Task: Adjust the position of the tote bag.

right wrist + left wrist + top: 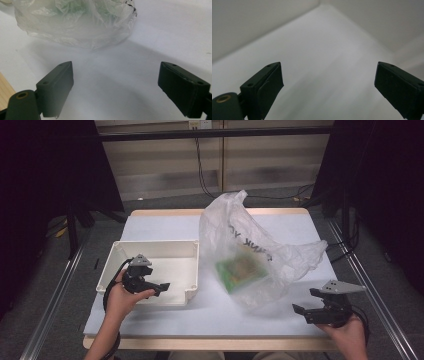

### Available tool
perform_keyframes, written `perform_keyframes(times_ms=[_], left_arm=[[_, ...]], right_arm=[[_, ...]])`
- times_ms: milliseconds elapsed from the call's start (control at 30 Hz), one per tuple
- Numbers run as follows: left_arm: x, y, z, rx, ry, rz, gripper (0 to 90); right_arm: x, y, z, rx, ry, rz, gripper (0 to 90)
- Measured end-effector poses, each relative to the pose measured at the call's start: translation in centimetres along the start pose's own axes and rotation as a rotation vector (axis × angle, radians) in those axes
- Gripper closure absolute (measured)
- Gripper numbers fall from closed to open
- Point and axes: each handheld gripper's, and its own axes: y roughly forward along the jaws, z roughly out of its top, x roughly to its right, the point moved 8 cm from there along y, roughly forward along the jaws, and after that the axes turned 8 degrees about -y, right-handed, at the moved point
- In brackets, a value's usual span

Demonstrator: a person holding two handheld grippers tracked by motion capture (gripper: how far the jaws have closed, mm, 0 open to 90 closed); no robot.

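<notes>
The clear plastic bag (pixel 250 255) lies on the white table (pixel 165 227), just to the right of the white bin (pixel 187 250), and a green packet (pixel 242 270) shows through it. The left claw (pixel 162 287) hangs over the near part of the bin, its jaws wide apart with nothing between them. The right claw (pixel 302 302) is near the front right of the bag, not touching it, also open and empty.
</notes>
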Motion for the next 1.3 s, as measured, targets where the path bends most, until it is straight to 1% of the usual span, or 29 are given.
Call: perform_keyframes(times_ms=[33,133,167,333,400,433,500,533,567,633,667,700,733,767,800,833,867,900,933,967,1033,1067,1100,1133,1167,1200,1233,1267,1300], left_arm=[[0.1,0.1,0.1,0.014,-0.003,-0.003,8.0],[0.1,-0.1,0.2,0.007,0.000,0.005,8.0],[0.3,0.0,0.3,0.021,-0.003,0.004,8.0],[0.5,0.0,0.2,0.010,0.004,-0.004,8.0],[0.5,-0.1,0.2,0.011,0.000,-0.001,8.0],[0.5,-0.1,0.2,0.012,0.002,-0.007,8.0],[0.5,-0.1,0.2,0.014,0.007,-0.003,8.1],[0.5,-0.1,0.3,0.020,0.000,0.002,8.1],[0.5,-0.2,0.4,0.024,0.002,0.003,8.2],[0.6,-0.3,0.4,0.028,-0.003,0.009,8.1],[0.6,-0.4,0.4,0.023,0.004,0.008,8.1],[0.6,-0.4,0.4,0.023,0.004,0.008,8.1],[0.6,-0.4,0.4,0.029,0.000,0.012,8.2],[0.7,-0.4,0.4,0.033,-0.002,0.011,8.2],[0.7,-0.5,0.4,0.032,-0.003,0.015,8.2],[0.7,-0.5,0.4,0.032,-0.003,0.015,8.2],[0.8,-0.5,0.4,0.034,0.000,0.012,8.4],[0.8,-0.5,0.4,0.034,0.000,0.012,8.4],[0.9,-0.5,0.3,0.029,0.001,0.015,8.4],[1.0,-0.5,0.3,0.027,0.000,0.010,8.5],[1.0,-0.5,0.3,0.026,0.007,0.018,8.6],[1.0,-0.6,0.2,0.023,0.005,0.019,8.6],[1.1,-0.5,0.2,0.031,0.001,0.016,8.8],[1.1,-0.5,0.2,0.029,0.002,0.011,8.9],[1.1,-0.6,0.1,0.025,0.005,0.013,9.1],[1.1,-0.6,0.1,0.025,0.005,0.013,9.2],[1.3,-0.6,0.1,0.026,0.001,0.009,9.2],[1.4,-0.6,0.1,0.023,0.005,0.009,9.3],[1.6,-0.6,0.2,0.026,0.007,0.004,9.3]], right_arm=[[0.0,0.0,-0.1,-0.003,0.004,-0.001,12.9],[0.0,0.1,-0.1,0.000,-0.004,0.006,13.0],[0.0,0.1,-0.1,-0.003,-0.002,0.006,13.2],[-0.2,0.4,0.2,0.006,-0.013,0.023,14.8],[-0.4,0.6,0.2,0.001,-0.025,0.029,15.7],[-0.4,0.7,0.3,-0.004,-0.027,0.029,15.8],[-0.7,1.0,0.3,-0.004,-0.043,0.041,17.7],[-0.7,1.1,0.4,-0.002,-0.041,0.047,18.2],[-0.8,1.1,0.5,0.004,-0.045,0.049,19.1],[-0.7,1.1,0.5,0.010,-0.052,0.045,19.6],[-0.6,1.0,0.7,0.018,-0.053,0.034,20.9],[-0.6,1.0,0.7,0.018,-0.053,0.034,20.9],[-0.6,1.1,0.9,0.034,-0.061,0.032,22.9],[-0.6,1.1,0.9,0.034,-0.061,0.032,22.9],[-0.8,1.3,1.0,0.029,-0.074,0.041,24.4],[-0.8,1.3,1.0,0.029,-0.074,0.041,24.4],[-1.1,1.6,1.3,0.029,-0.090,0.043,25.6],[-1.1,1.6,1.3,0.029,-0.090,0.043,25.6],[-1.5,1.8,1.5,0.036,-0.099,0.052,26.9],[-1.6,1.9,1.7,0.042,-0.097,0.061,27.8],[-1.9,2.0,2.0,0.062,-0.095,0.078,30.9],[-1.9,2.0,2.0,0.062,-0.095,0.078,30.9],[-2.0,2.2,2.5,0.083,-0.097,0.083,33.1],[-2.1,2.2,2.6,0.089,-0.096,0.084,34.2],[-2.2,2.3,2.7,0.095,-0.091,0.087,36.0],[-2.2,2.3,2.7,0.095,-0.091,0.087,36.0],[-2.3,2.3,2.8,0.095,-0.096,0.089,38.1],[-2.5,2.4,3.0,0.106,-0.116,0.097,43.2],[-2.6,2.4,3.2,0.109,-0.118,0.098,44.9]])
